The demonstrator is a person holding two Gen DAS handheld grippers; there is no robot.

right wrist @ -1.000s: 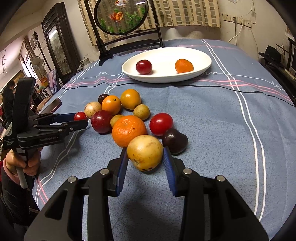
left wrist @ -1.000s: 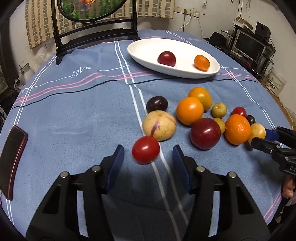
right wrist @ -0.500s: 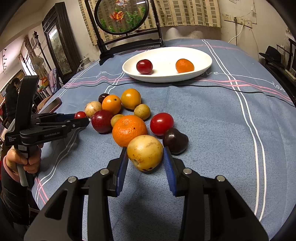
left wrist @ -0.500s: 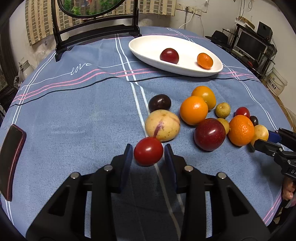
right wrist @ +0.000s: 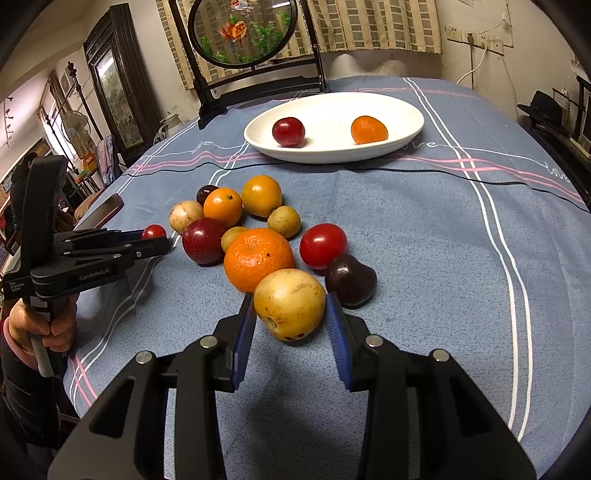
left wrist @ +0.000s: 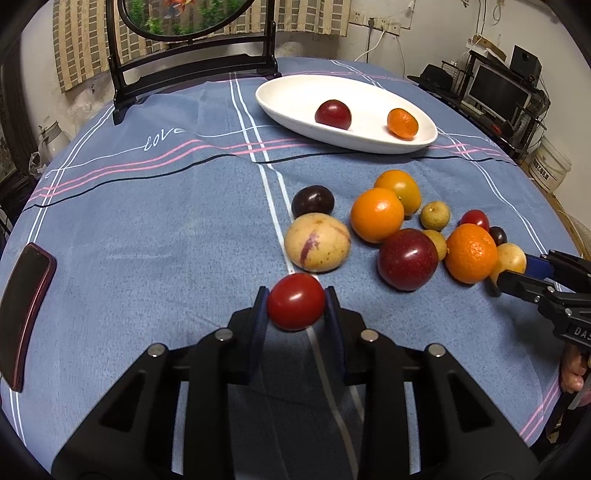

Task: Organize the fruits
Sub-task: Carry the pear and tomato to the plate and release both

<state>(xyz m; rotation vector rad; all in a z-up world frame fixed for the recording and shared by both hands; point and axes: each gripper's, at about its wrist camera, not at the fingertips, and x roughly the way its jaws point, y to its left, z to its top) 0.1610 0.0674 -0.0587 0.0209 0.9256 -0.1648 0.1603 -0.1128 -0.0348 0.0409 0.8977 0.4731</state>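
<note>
My left gripper (left wrist: 295,304) is shut on a small red tomato (left wrist: 296,306) and holds it just above the blue cloth; it also shows in the right wrist view (right wrist: 154,232). My right gripper (right wrist: 290,308) is shut on a yellow round fruit (right wrist: 290,302) that rests on the cloth. A pile of oranges (right wrist: 258,258), plums (right wrist: 203,240), a tomato (right wrist: 323,245) and a dark fruit (right wrist: 351,280) lies beyond. A white oval plate (right wrist: 332,151) at the back holds a red plum (right wrist: 288,131) and a small orange (right wrist: 368,129).
A phone (left wrist: 22,314) in a red case lies at the table's left edge. A black framed round screen (right wrist: 242,33) stands behind the plate. A pale speckled fruit (left wrist: 317,243) and a dark plum (left wrist: 313,201) lie just ahead of my left gripper.
My left gripper moved forward around the red tomato and shut on it, lifting it slightly. My right gripper stayed shut on the yellow fruit.
</note>
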